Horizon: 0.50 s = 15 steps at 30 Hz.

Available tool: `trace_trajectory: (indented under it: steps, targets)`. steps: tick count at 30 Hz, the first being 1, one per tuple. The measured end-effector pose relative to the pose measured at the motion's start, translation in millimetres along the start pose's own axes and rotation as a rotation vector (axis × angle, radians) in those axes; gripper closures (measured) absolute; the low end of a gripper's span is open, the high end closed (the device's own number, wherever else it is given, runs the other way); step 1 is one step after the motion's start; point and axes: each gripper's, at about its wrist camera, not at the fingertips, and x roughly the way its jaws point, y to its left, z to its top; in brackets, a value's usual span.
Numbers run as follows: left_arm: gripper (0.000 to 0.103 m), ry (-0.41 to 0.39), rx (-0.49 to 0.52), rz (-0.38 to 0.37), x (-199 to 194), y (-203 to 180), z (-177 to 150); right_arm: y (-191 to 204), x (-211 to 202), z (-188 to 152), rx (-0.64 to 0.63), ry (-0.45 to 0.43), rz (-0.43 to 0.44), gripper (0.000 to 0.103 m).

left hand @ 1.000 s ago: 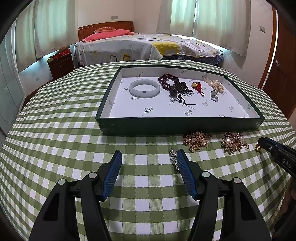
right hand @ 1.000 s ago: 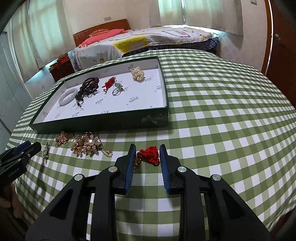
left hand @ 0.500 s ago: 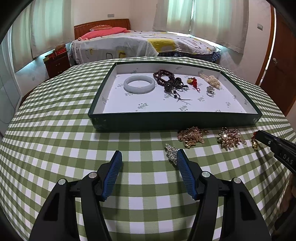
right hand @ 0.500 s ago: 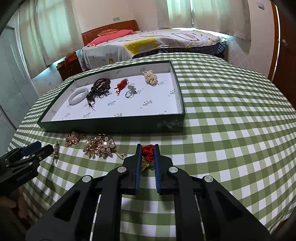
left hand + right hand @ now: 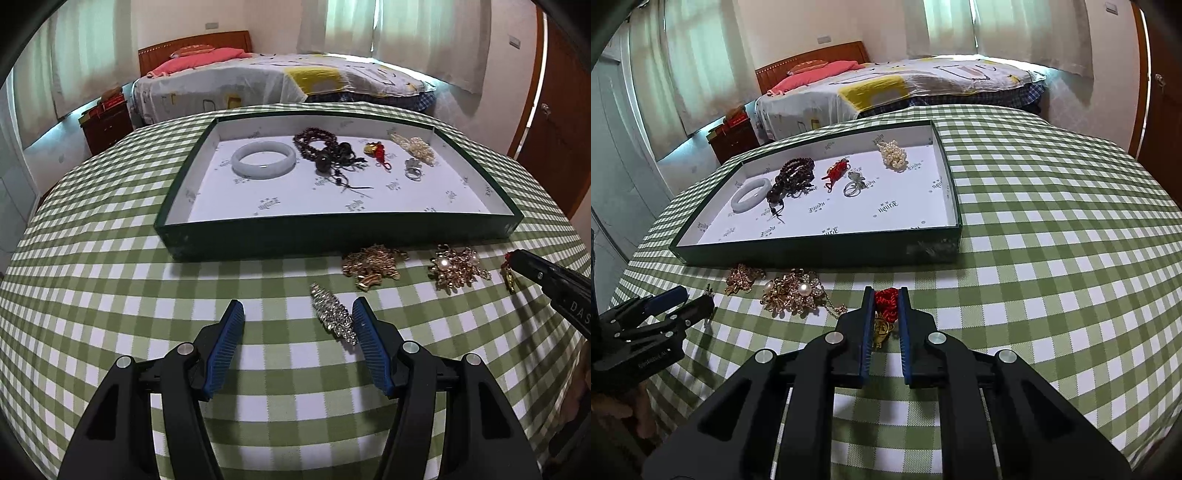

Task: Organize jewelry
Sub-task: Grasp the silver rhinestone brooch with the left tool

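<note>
Right gripper (image 5: 884,301) pinches the red knot charm (image 5: 885,302) between its pads, just above the tablecloth.
Straight ahead and slightly left lies the green tray (image 5: 820,245); left gripper (image 5: 297,314), spread wide, hovers beside the crystal brooch (image 5: 332,319).

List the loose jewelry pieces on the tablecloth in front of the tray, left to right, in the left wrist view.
Silver rhinestone brooch → gold chain cluster → gold-and-pearl cluster → red-and-gold charm, held in the right tongs.

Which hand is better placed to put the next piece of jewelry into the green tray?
Right. The right gripper is shut on the red knotted charm, facing the tray. The left gripper is open, holding nothing.
</note>
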Motion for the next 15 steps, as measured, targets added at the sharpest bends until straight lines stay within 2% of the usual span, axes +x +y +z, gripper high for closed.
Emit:
trace_trajectory:
  steps: [2, 3, 10, 11, 13, 15]
  targets:
    - [0.045, 0.0, -0.007, -0.003, -1.6, 2.6, -0.4, 0.4, -0.5, -0.2, 0.001, -0.001, 0.003, 0.09]
    - [0.05, 0.001, -0.007, -0.007, -2.1, 2.8, -0.6, 0.0, -0.2, -0.3, 0.001, -0.002, 0.003, 0.09]
    - [0.07, -0.001, 0.052, -0.05, -1.9, -8.8, -0.8, 2.4, -0.1, -1.3, -0.003, 0.001, 0.004, 0.09]
    - [0.072, -0.001, 0.057, -0.051, -1.9, -9.5, -0.8, 2.9, 0.0, -1.4, -0.003, 0.001, 0.004, 0.09]
    - [0.083, -0.004, 0.069, -0.047, -1.9, -10.4, -1.1, 3.0, 0.0, -1.5, -0.004, 0.002, 0.004, 0.09]
    - [0.087, -0.004, 0.071, -0.048, -1.8, -10.1, -1.0, 3.7, -0.2, -1.4, -0.008, 0.001, 0.005, 0.09]
